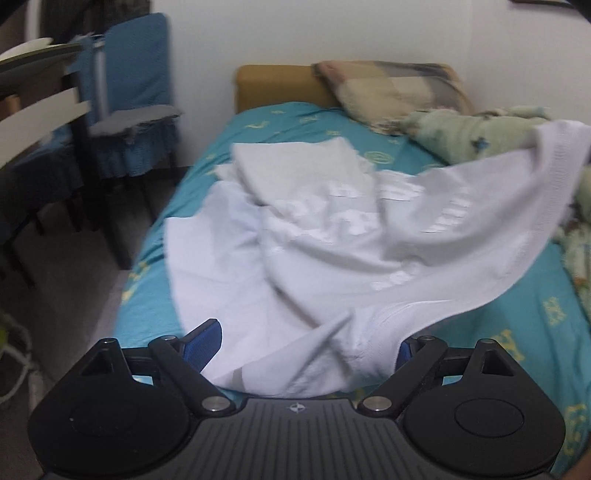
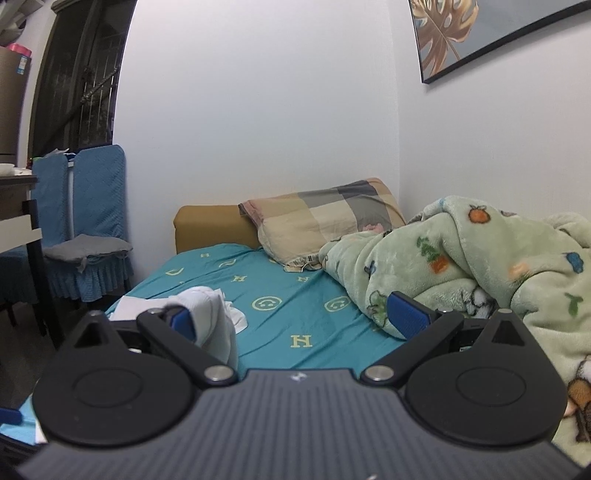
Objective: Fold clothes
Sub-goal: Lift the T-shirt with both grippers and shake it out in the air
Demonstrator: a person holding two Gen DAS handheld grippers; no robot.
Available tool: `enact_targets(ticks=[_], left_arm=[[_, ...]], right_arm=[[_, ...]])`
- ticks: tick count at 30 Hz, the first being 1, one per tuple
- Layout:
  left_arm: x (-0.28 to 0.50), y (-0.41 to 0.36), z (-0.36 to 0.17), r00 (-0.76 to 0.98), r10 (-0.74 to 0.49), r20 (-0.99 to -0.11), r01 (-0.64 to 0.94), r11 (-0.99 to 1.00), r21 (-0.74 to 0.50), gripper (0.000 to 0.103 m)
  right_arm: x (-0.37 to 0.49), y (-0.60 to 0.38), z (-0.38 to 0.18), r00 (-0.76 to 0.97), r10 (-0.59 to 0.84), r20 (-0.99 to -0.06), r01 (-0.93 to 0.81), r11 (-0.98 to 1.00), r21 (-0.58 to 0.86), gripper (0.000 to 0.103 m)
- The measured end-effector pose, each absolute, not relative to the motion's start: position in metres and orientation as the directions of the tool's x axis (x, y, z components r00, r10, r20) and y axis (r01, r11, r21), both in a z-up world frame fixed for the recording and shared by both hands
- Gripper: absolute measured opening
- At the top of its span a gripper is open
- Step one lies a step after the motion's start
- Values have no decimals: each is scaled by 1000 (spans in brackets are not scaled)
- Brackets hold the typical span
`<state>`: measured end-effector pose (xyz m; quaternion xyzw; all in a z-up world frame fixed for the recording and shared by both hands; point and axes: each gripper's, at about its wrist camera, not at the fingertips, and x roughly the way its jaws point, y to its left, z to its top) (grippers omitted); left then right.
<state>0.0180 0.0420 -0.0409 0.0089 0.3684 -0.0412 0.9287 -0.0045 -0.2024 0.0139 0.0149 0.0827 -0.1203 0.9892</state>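
A white garment (image 1: 332, 236) lies crumpled on the teal bed sheet (image 1: 280, 122). Its near edge bunches between the wide-spread blue fingers of my left gripper (image 1: 306, 343), which is open; the cloth rests between the jaws without being pinched. The garment's right side rises toward the upper right of the left wrist view. In the right wrist view my right gripper (image 2: 295, 317) is open, and a fold of the white garment (image 2: 210, 314) drapes against its left finger (image 2: 183, 321). The right finger (image 2: 408, 314) is bare.
A green patterned blanket (image 2: 480, 280) is heaped on the bed's right side. A checked pillow (image 2: 325, 218) leans on the mustard headboard (image 2: 210, 227). Blue-covered chairs (image 2: 94, 221) and a table (image 1: 33, 96) stand left of the bed. A framed picture (image 2: 480, 33) hangs on the wall.
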Motion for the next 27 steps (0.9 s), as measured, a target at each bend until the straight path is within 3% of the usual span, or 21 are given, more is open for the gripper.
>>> enact_targets(ticks=[5,8,11,13,17,27], left_arm=[[17,113,-26,809,-44,-587,-169,938,-302,95],[3,133,-12,868,25,-497,-235,901,-365,94],[-7,133,-1,888,93,-450,-261,908,-327,92],[-12,130,4,896,96,-434,-253,913,-321,91],[-25,108,13,906,105,-410,-220,945,-243,91],[-100,98,35,947,73,-312,-174,935,-308,91]], right_arm=[[-12,-205,12,979,-191,-78,193,981,20,103],[-9,-190,5,982,-178,-59,172,981,-92,103],[7,-178,-16,965,-182,-190,152,976,-159,103],[21,-177,-37,925,-186,-332,143,978,-152,103],[32,-181,-67,850,-198,-488,162,980,-116,103],[-65,-196,-14,893,-348,-286,384,920,79,103]])
